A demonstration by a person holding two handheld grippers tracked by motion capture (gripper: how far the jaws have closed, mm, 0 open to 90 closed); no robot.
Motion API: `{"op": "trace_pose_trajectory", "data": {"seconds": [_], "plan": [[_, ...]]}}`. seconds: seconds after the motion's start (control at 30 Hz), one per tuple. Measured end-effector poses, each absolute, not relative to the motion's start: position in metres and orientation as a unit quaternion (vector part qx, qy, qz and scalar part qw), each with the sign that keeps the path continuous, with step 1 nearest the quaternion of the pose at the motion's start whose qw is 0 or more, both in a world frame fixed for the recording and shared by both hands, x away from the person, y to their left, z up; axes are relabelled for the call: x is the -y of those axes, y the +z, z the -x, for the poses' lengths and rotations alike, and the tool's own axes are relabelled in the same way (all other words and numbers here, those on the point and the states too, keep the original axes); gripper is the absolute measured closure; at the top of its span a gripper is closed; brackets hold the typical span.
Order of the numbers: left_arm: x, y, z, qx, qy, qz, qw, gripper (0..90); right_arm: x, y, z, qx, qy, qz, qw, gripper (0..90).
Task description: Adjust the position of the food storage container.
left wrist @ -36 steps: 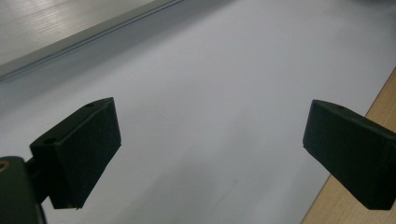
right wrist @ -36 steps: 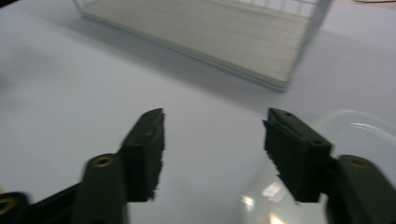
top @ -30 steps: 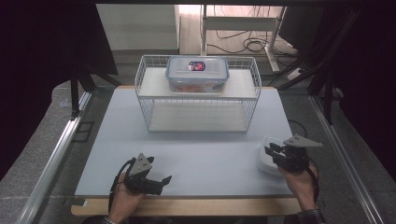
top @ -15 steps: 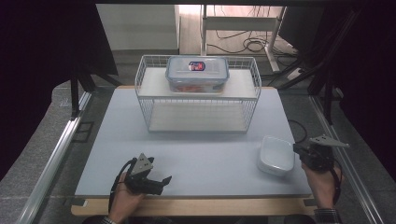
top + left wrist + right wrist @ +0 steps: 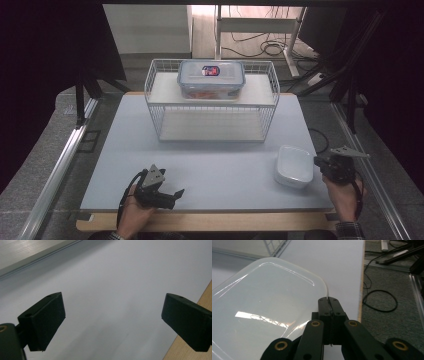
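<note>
Shifted right since 1 second back: right gripper [image 5: 320, 162], jaws pinched tight on the edge of the translucent lid [image 5: 294, 165] at the white table [image 5: 210, 165] right edge. Left gripper [image 5: 176, 195] wide open, holding nothing, near front edge. Further back, wire basket [image 5: 212, 102] with 1 clear lidded container [image 5: 211, 79] on top. Cables on floor beyond.

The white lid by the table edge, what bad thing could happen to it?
The right gripper pinches the white lid by just a thin bit of rim, so it might slip out. The lid also sits near the table's right edge, so a pull that way might drag it off onto the floor.
</note>
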State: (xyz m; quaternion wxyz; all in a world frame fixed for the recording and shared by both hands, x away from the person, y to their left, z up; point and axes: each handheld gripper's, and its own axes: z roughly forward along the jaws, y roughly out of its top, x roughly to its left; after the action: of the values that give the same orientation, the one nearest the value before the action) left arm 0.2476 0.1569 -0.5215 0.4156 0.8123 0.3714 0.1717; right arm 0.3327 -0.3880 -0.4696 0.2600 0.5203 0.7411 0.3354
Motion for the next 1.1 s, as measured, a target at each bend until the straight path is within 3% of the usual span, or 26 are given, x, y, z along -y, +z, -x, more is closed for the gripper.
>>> {"op": "trace_pose_trajectory", "data": {"seconds": [0.97, 1.1], "plan": [[-0.150, -0.520, -0.251, -0.381, 0.140, -0.819, 0.406, 5.6, 0.262, -0.480, -0.337, -0.809, 0.394, -0.409, 0.152, 88.2], [-0.146, -0.516, -0.251, -0.379, 0.145, -0.820, 0.403, 9.9, 0.242, -0.482, -0.337, -0.815, 0.402, -0.394, 0.134, 88.3]]}}
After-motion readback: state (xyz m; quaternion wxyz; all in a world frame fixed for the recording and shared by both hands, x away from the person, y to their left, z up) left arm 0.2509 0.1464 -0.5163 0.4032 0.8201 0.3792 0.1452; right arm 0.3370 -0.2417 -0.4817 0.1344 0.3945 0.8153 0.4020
